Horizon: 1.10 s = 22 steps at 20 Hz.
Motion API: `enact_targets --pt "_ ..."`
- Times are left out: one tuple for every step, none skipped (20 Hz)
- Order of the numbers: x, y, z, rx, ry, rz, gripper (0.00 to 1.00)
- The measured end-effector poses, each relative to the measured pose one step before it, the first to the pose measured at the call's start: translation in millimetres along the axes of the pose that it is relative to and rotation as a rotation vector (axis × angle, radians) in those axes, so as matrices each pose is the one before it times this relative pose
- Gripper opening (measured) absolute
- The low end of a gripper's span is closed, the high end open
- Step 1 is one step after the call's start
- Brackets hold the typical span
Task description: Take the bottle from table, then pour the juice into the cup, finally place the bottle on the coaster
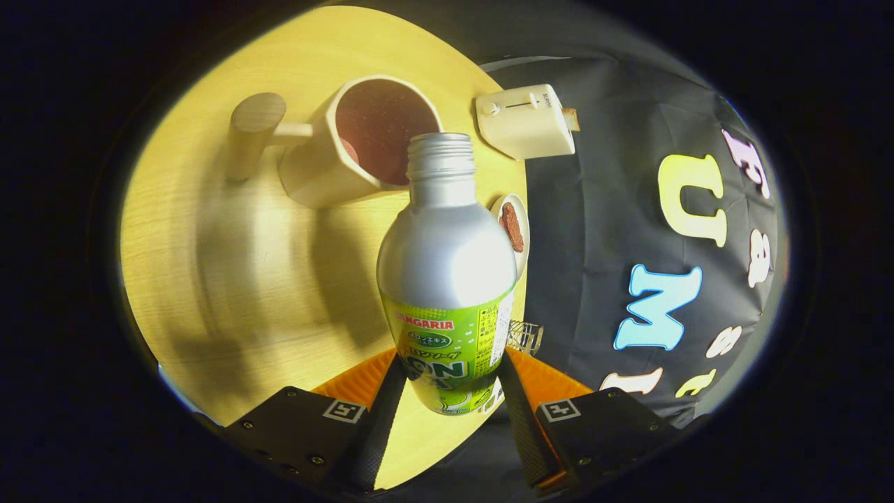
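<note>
Gripper view — gripper [447, 391] clamps bottle [447, 279].

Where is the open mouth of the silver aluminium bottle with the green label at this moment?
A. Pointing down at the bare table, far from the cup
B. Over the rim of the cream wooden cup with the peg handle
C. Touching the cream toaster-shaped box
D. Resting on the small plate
B: held between the gripper fingers, the bottle has its uncapped neck overlapping the near rim of the cup, against the cup's dark interior.
</note>
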<state>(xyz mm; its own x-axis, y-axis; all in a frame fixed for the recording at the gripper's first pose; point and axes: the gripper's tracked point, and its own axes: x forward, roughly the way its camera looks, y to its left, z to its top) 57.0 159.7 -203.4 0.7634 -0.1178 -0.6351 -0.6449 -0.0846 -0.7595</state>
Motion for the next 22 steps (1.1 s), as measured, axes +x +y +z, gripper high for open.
enact_targets --pt "0.38 -2.87 0.62 -0.01671 0.00368 -0.00461 0.76" --pt "-0.46 -1.59 -0.92 -0.01469 0.0075 -0.00044 0.76" --pt "0.83 -1.33 -0.7 -0.01057 0.002 -0.00052 0.76" --pt "-0.46 -1.25 -1.44 -0.00853 0.00752 -0.00197 0.76" --pt "-0.17 -1.53 0.06 -0.00917 0.00279 -0.00371 0.76" --pt "0.07 -0.76 0.46 -0.00841 0.00132 -0.00192 0.76" --pt "-0.5 0.13 0.85 -0.01085 0.00276 -0.00152 0.76" --pt "-0.45 -0.82 1.23 -0.01281 -0.00031 -0.0038 0.76" --pt "0.3 -1.75 0.86 -0.01504 0.00083 -0.00453 0.76" --pt "-0.71 -1.55 -0.42 -0.01916 0.00603 -0.00573 0.76" --pt "0.13 -2.53 -0.03 -0.01939 0.00259 -0.00816 0.76" --pt "-0.82 -2.31 -0.86 -0.01552 0.00398 -0.00595 0.76" --pt "-0.77 -0.31 0.87 -0.01067 0.00348 -0.00343 0.76" --pt "-0.15 -1.69 -0.83 -0.00754 0.0046 -0.0005 0.76" --pt "0.52 -1.56 0.17 -0.00904 0.004 -0.00408 0.76" --pt "-0.47 -1.14 -1.34 -0.01199 0.00521 -0.00022 0.76" --pt "0.12 -1.23 -0.6 -0.01129 0.00244 -0.00205 0.76" --pt "-0.1 -1.59 -1.21 -0.01399 0.00365 -0.002 0.76" --pt "1.77 -1.86 0.01 -0.01315 0.00077 -0.00415 0.76" --pt "0.06 -2.04 -1.36 -0.00998 0.00266 -0.00507 0.76" --pt "1.19 -1.71 0.97 -0.00861 0.00069 -0.00088 0.76" --pt "-0.02 -1.8 -1.08 -0.00893 0.00075 -0.00516 0.76"
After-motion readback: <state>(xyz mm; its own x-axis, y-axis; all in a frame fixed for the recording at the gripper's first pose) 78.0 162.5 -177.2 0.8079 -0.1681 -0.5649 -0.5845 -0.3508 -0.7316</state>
